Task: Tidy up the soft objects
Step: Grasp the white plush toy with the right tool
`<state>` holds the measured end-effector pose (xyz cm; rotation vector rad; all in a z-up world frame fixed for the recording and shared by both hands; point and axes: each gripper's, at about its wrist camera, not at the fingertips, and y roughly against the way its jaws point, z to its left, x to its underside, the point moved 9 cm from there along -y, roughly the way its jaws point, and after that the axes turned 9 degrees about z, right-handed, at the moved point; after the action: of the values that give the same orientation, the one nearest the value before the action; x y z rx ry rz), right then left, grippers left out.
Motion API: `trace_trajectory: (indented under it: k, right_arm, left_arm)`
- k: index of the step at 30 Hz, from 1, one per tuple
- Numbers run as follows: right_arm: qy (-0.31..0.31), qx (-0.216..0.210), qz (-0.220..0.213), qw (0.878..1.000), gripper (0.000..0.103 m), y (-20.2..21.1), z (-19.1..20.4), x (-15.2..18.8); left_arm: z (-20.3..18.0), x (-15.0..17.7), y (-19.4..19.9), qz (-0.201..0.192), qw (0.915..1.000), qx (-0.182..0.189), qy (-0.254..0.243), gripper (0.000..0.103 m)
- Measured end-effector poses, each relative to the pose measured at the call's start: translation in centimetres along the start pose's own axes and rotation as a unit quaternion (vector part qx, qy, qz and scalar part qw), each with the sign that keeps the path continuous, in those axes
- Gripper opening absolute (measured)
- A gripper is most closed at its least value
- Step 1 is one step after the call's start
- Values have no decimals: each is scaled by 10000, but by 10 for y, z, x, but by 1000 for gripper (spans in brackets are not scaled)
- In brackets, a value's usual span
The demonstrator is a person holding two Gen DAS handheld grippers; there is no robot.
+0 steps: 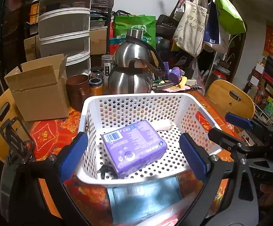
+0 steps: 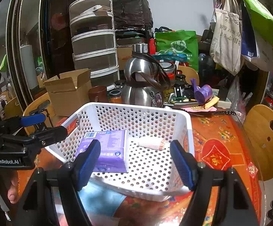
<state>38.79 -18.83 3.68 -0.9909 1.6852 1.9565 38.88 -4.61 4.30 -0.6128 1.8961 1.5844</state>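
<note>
A white perforated basket (image 1: 130,98) (image 2: 129,109) stands on the red and orange tablecloth. Inside it a purple tissue pack (image 1: 134,146) (image 2: 108,146) lies flat, and a small white roll (image 1: 162,125) (image 2: 151,143) rests near the back wall. A light blue soft pack (image 1: 146,195) (image 2: 100,197) lies on the table just in front of the basket. My left gripper (image 1: 133,136) (image 2: 47,124) is open over the basket's near left side; its pads stand clear of the purple pack. My right gripper (image 2: 135,145) (image 1: 225,126) is open over the near right side, holding nothing.
Behind the basket stand two steel kettles (image 1: 132,69), a brown mug (image 1: 78,90), jars and an open cardboard box (image 1: 38,90). A purple bag roll (image 2: 203,94) and a knife (image 2: 213,113) lie at the back right. Wooden chair backs (image 2: 266,141) flank the table. A hand (image 2: 12,188) grips the left tool.
</note>
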Motion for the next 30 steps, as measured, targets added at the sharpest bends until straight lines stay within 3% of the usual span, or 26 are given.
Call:
trace_trajectory:
  k: [6, 11, 21, 24, 27, 30]
  right_arm:
    - [21, -63, -91, 9999, 76, 20, 7, 18]
    - [73, -79, -108, 9999, 76, 45, 13, 54]
    - [-206, -249, -202, 9993, 76, 105, 11, 173]
    - [-243, -369, -181, 9989, 76, 110, 14, 198]
    - [-247, -183, -251, 9992, 75, 109, 11, 208]
    - [-366, -321, -261, 9985, 59, 106, 6, 210]
  left_arm:
    - [0, 26, 17, 15, 10000, -67, 49, 97]
    - [2, 66, 42, -49, 9998, -170, 89, 97]
    - [-20, 172, 106, -356, 9993, -32, 78, 97]
    - [-35, 213, 115, -344, 9988, 266, 226, 97]
    - [-54, 239, 117, -399, 9987, 269, 159, 97]
    - [-77, 251, 106, -305, 9992, 234, -142, 97]
